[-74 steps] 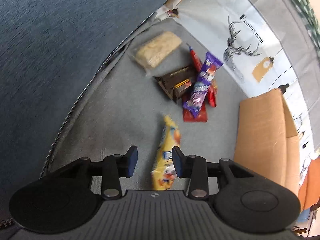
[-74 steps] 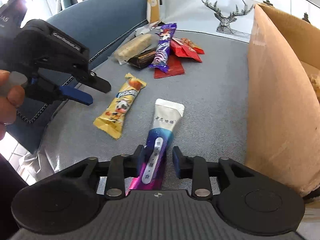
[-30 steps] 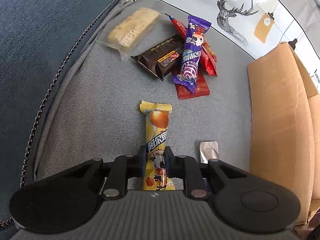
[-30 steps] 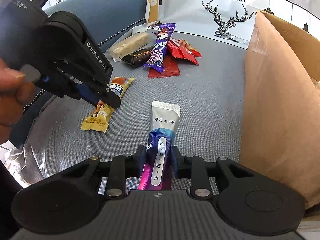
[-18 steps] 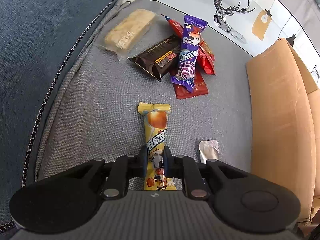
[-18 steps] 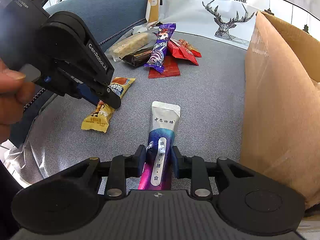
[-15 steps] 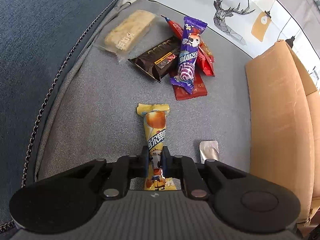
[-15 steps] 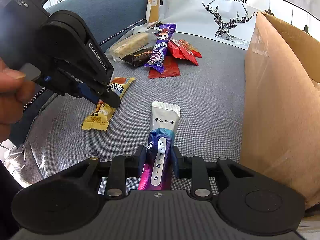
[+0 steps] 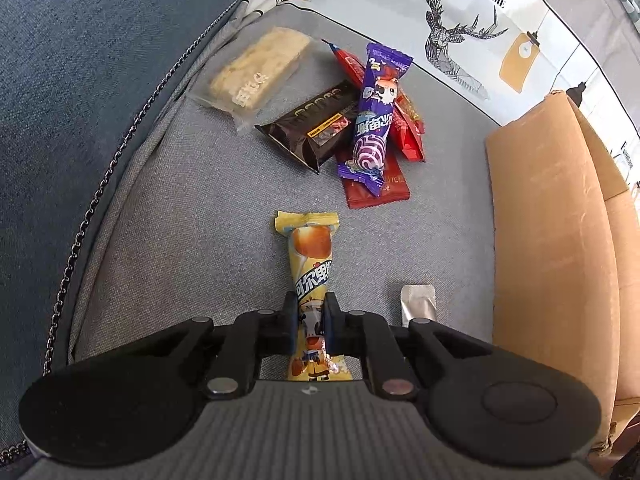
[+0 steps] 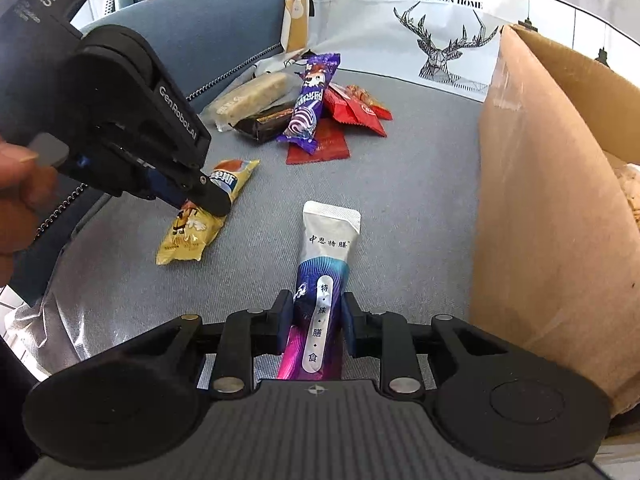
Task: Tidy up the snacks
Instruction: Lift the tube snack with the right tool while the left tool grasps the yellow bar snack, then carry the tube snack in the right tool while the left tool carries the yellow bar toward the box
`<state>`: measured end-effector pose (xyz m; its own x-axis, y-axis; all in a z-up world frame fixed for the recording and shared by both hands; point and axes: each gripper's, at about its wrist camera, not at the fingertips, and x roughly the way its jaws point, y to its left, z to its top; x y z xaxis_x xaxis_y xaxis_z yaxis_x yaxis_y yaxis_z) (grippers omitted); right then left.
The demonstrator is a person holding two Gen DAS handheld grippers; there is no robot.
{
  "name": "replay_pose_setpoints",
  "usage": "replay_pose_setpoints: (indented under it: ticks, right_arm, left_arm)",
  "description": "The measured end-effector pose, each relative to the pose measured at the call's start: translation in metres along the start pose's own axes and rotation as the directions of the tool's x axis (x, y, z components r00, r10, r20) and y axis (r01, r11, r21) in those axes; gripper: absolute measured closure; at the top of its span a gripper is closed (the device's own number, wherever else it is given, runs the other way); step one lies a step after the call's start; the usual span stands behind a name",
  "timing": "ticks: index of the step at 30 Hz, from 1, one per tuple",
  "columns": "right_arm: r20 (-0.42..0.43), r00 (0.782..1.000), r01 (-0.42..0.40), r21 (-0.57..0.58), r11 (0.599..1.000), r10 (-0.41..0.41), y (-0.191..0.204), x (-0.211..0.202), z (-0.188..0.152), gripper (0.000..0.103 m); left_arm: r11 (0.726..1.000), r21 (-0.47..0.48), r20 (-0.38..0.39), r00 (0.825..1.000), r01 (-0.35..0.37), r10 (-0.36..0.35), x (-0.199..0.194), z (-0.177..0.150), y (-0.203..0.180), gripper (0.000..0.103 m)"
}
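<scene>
My left gripper is shut on a yellow snack bar, which lies lengthwise on the grey sofa cushion. The right wrist view shows that gripper pinching the yellow bar near its middle. My right gripper is shut on a purple-and-white pouch, whose silver end also shows in the left wrist view. A pile of snacks lies further back: a purple lollipop wrapper, a dark brown bar, red packets and a pale rice bar.
An open cardboard box stands on the right of the cushion, also in the right wrist view. A blue sofa back rises on the left. A white deer-print cloth lies behind the pile.
My left gripper came down over the yellow bar and closed on it. My right gripper closed on the purple pouch. Over the last half second both have stayed nearly still.
</scene>
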<state>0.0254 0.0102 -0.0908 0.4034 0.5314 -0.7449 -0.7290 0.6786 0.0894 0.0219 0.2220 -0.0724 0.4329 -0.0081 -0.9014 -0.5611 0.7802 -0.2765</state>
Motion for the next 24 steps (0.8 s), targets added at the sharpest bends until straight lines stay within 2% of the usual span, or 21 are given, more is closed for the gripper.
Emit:
replay_pose_setpoints:
  ticks: [13,17,23,24]
  right_arm:
    - [0.070,0.997,0.022,-0.032,0.999,-0.020,0.005,-0.015,-0.002,0.076]
    - [0.102,0.994,0.030,-0.031,0.999,-0.027,0.005,-0.026,-0.003,0.076]
    - [0.167,0.986,0.036,-0.039,0.999,-0.029,0.005,-0.053,-0.002,0.079]
    - [0.177,0.984,0.036,-0.035,0.999,-0.030,0.004,-0.059,0.001,0.085]
  left_arm:
    - [0.999,0.016,0.070,0.997,0.032,-0.033,-0.019,-0.002,-0.006,0.090]
    - [0.999,0.027,0.139,0.990,0.034,-0.037,-0.034,-0.004,-0.006,0.090]
    - [0.996,0.032,0.205,0.975,0.082,-0.087,-0.050,-0.003,-0.004,0.091]
    - [0.995,0.031,0.213,0.972,0.090,-0.095,-0.052,-0.003,-0.004,0.091]
